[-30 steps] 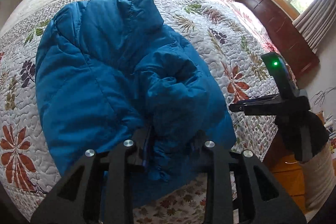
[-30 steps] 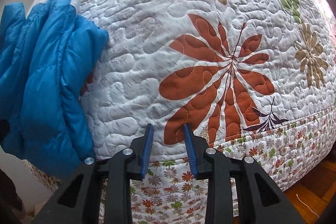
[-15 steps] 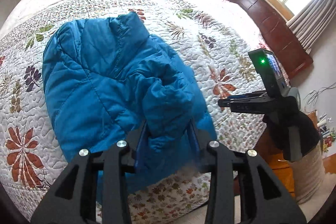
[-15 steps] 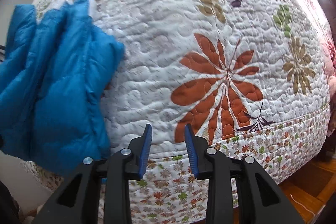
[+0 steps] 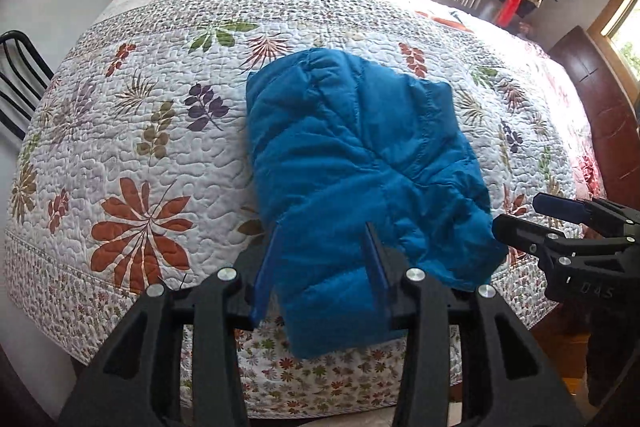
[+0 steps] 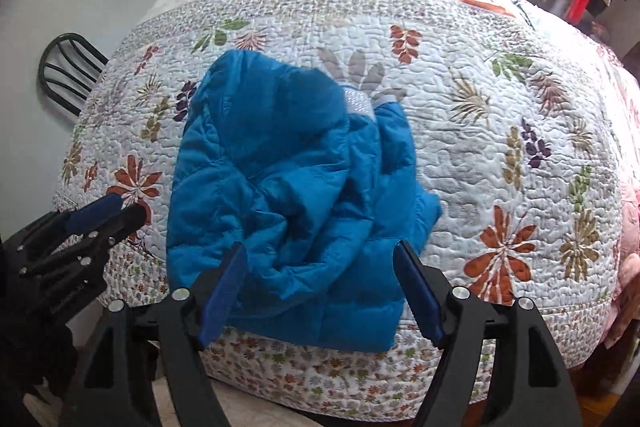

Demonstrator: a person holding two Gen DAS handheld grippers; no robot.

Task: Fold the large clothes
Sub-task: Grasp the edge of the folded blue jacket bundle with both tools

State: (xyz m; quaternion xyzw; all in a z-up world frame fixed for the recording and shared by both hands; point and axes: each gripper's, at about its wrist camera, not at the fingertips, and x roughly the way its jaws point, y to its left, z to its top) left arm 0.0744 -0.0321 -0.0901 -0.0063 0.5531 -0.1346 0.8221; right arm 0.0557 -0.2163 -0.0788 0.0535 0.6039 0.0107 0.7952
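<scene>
A blue puffer jacket (image 5: 356, 171) lies bunched on the floral quilt, its lower part hanging over the bed's near edge; it also shows in the right wrist view (image 6: 288, 195). My left gripper (image 5: 322, 267) is open and held back from the bed edge, with the jacket behind its jaws and nothing between them. My right gripper (image 6: 320, 287) is open wide and empty, also in front of the jacket's hanging edge. The right gripper shows at the right of the left wrist view (image 5: 560, 227), the left gripper at the left of the right wrist view (image 6: 80, 227).
The bed's floral quilt (image 5: 160, 131) fills both views. A black metal chair (image 5: 16, 75) stands at the bed's left. A dark wooden chest (image 5: 600, 99) sits by the window on the right, and wood floor shows below the bed.
My left gripper let go of the jacket, opened and pulled back from the bed. My right gripper opened wide, swung left towards the jacket and drew back. The jacket now lies more compact.
</scene>
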